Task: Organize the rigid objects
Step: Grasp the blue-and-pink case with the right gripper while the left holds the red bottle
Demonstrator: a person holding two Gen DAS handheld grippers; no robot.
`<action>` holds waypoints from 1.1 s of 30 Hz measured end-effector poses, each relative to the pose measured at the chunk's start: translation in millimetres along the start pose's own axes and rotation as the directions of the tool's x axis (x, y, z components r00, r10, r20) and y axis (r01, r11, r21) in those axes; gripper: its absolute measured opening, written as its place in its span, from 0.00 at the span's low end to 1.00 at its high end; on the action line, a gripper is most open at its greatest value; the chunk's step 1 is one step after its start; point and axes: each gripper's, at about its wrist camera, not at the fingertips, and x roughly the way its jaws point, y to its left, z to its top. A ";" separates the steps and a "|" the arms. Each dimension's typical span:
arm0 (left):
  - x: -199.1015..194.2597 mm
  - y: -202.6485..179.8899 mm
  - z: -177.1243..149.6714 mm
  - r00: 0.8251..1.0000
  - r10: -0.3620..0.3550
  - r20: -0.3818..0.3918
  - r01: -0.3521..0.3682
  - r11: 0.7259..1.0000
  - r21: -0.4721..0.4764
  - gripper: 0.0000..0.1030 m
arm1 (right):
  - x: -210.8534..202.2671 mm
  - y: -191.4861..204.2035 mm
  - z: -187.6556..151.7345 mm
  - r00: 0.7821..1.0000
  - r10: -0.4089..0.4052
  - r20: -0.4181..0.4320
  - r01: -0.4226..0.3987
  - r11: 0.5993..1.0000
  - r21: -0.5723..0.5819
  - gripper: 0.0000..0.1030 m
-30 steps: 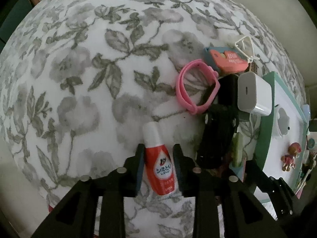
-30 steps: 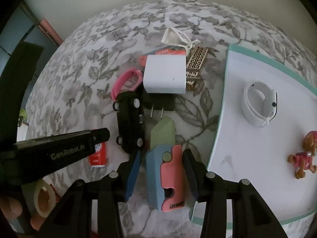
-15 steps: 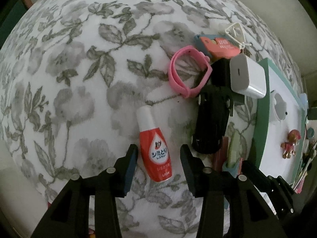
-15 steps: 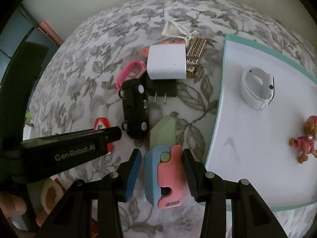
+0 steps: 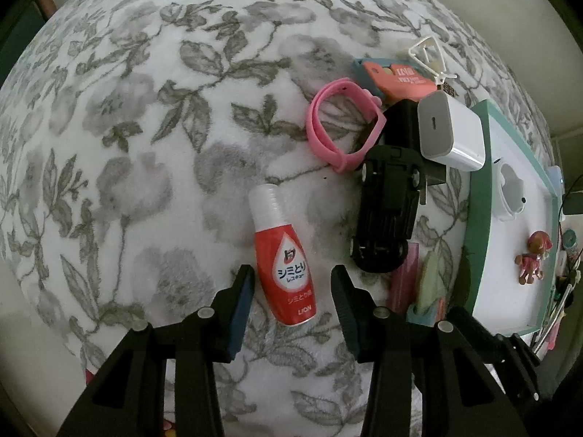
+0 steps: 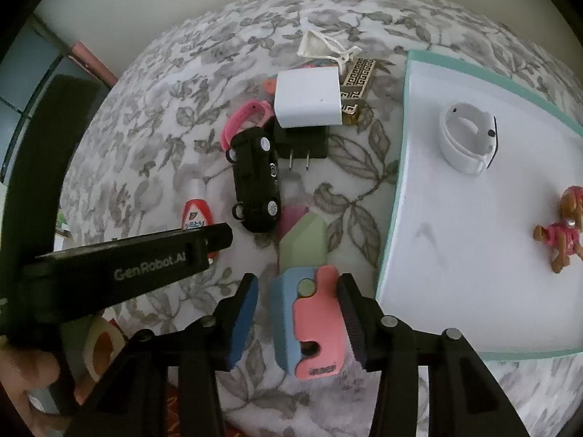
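Red bottle [image 5: 285, 266] lies flat, white cap pointing far, between the open left hand-held gripper [image 5: 291, 298]. Right hand-held gripper [image 6: 298, 313], open, straddles the pink-blue block [image 6: 309, 327]. Tray [image 6: 393, 218] holds a white holder [image 6: 468, 138] and toy dog [image 6: 559, 229].

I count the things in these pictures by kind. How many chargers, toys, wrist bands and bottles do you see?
Chargers: 2, white charger and black charger
Toys: 2, black car and puppy figure
Wrist bands: 2, pink band and white band
Bottles: 1, red bottle
Total: 7
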 end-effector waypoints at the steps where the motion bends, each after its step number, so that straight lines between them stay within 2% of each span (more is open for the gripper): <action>1: 0.2 -0.5 -0.5 1.000 0.003 -0.001 -0.003 1.000 0.006 0.43 | -1.3 -1.1 -0.2 1.000 -0.001 0.002 0.001 1.000 0.005 0.56; 3: 1.0 -2.8 -0.6 1.000 0.005 -0.002 -0.005 1.000 0.012 0.41 | -3.3 -3.4 -0.6 1.000 0.005 0.004 -0.005 1.000 0.018 0.57; 5: 0.7 -4.9 -2.8 1.000 0.011 -0.002 -0.011 1.000 0.017 0.34 | -4.1 -4.8 -0.8 1.000 0.011 0.002 -0.011 1.000 0.024 0.57; 8: 0.6 -7.5 -4.9 1.000 0.015 -0.001 -0.015 1.000 0.021 0.31 | -5.3 -5.9 -2.6 1.000 0.012 -0.006 -0.012 1.000 0.023 0.57; 14: -0.4 -11.5 -9.0 1.000 0.015 -0.003 -0.015 0.999 0.042 0.31 | -1.4 0.5 -2.7 1.000 -0.003 -0.020 0.003 1.000 -0.005 0.57; 20: -0.2 -11.4 -9.0 1.000 0.013 -0.006 -0.012 0.999 0.032 0.31 | 0.6 5.1 -4.7 0.999 0.017 -0.042 -0.018 0.999 -0.035 0.58; 26: 1.0 -9.0 -7.3 1.000 0.015 -0.009 -0.014 0.999 0.034 0.31 | 3.9 10.0 -5.9 0.998 -0.023 -0.053 0.019 0.998 -0.067 0.57; 31: 3.6 -10.2 -7.5 1.000 0.021 -0.009 -0.021 0.999 0.036 0.31 | 11.1 12.2 -9.8 0.994 -0.064 -0.087 0.057 0.995 -0.085 0.52; 33: 4.5 -10.7 -8.3 1.000 0.020 -0.009 -0.020 0.999 0.032 0.31 | 15.9 10.5 -11.2 0.990 -0.087 -0.108 0.078 0.993 -0.084 0.44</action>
